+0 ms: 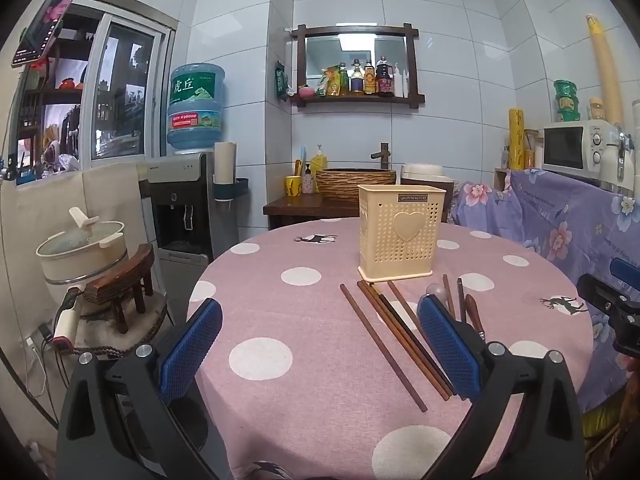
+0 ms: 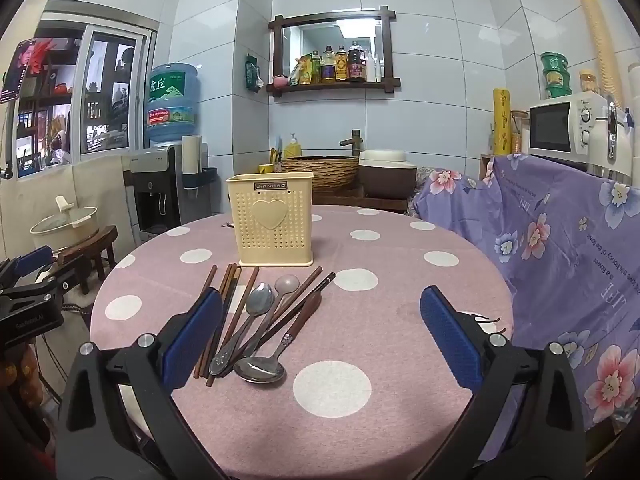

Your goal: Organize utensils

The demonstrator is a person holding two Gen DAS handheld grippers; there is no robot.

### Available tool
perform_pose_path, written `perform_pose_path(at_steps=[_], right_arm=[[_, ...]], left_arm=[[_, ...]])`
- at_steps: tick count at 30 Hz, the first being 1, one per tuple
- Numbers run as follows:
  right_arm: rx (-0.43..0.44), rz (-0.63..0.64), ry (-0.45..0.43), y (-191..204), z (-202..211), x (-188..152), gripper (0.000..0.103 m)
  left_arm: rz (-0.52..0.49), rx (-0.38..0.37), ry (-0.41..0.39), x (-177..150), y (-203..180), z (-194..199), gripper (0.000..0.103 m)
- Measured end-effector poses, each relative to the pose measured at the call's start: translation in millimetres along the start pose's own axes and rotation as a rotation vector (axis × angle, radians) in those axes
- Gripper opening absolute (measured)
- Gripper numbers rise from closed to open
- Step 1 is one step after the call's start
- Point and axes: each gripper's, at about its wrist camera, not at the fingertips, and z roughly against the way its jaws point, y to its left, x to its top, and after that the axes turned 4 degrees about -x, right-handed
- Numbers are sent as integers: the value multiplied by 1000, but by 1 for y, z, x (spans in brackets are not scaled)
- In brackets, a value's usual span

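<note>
Left tool (image 1: 320,350) and right tool (image 2: 322,336) both spread wide, grasping nothing, hovering over pink dotted counter (image 2: 400,420). Chopsticks (image 2: 240,304) and spoons (image 2: 260,368) lying loose in a fan just before upright cream perforated holder (image 2: 272,220), none inside visible.

Even indoor light, sharp, fisheye-curved edges.

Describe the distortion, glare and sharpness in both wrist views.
Left wrist view: strong fisheye bending of the wall tiles, dark corners; the cream perforated plastic utensil holder is sharp. Right wrist view: same curvature; a ceiling light glares in the wood-framed wall mirror, and the steel spoons show small highlights.
</note>
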Motion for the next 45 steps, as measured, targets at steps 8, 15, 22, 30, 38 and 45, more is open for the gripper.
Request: perform_pose_path(at_steps=[8,15,22,30,38,45], right_arm=[[0,-7,-9,0,0,0,98],[6,-10,-9,-1,0,1,98],[6,-10,-9,0,-1,1,98],[5,-10,-7,1,-1,1,98],[6,-11,-4,2,-2,0,98],[5,-11,-4,1,-2,1,98]], left_arm=[[10,-7,-1,1,9,0,98],[7,-5,-3,1,9,1,98],[8,-5,-3,2,9,1,98],[7,-3,3,3,12,1,98],[6,0,3,3,14,1,98],[5,1,3,3,14,2,98]])
